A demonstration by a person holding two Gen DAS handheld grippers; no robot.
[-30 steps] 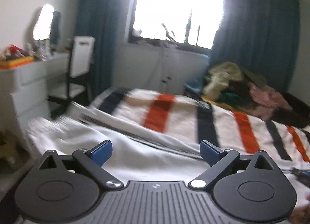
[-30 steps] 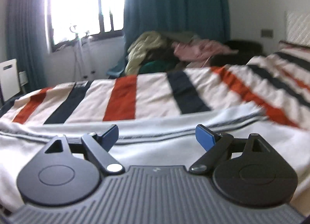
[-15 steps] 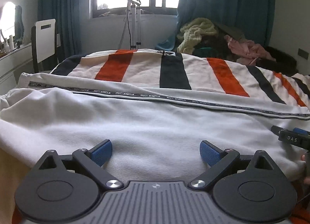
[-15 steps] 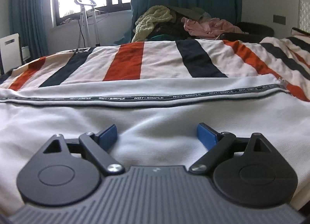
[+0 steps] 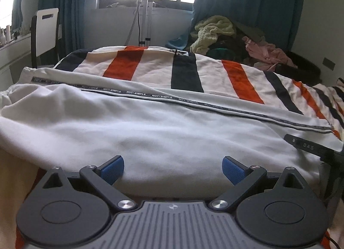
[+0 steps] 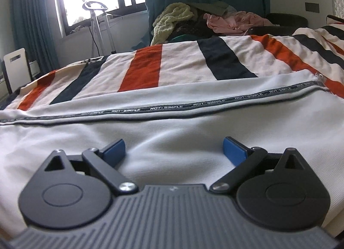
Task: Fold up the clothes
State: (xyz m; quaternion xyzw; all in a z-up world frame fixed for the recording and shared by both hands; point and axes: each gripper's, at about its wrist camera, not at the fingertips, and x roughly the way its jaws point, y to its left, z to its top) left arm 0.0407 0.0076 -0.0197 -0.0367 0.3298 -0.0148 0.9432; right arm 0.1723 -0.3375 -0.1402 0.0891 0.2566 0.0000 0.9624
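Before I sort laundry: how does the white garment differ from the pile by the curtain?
The white garment lies spread flat on the striped blanket; the pile is heaped and crumpled. The garment is one colour with a lettered tape; the pile mixes yellow, pink and dark pieces. Both are unfolded.

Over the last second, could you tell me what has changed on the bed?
The white garment, blurred in motion earlier, now lies spread flat on the striped blanket. Both grippers came lower over it; the right gripper is opening, gripping nothing. The left gripper stayed open; the clothes pile is unchanged.
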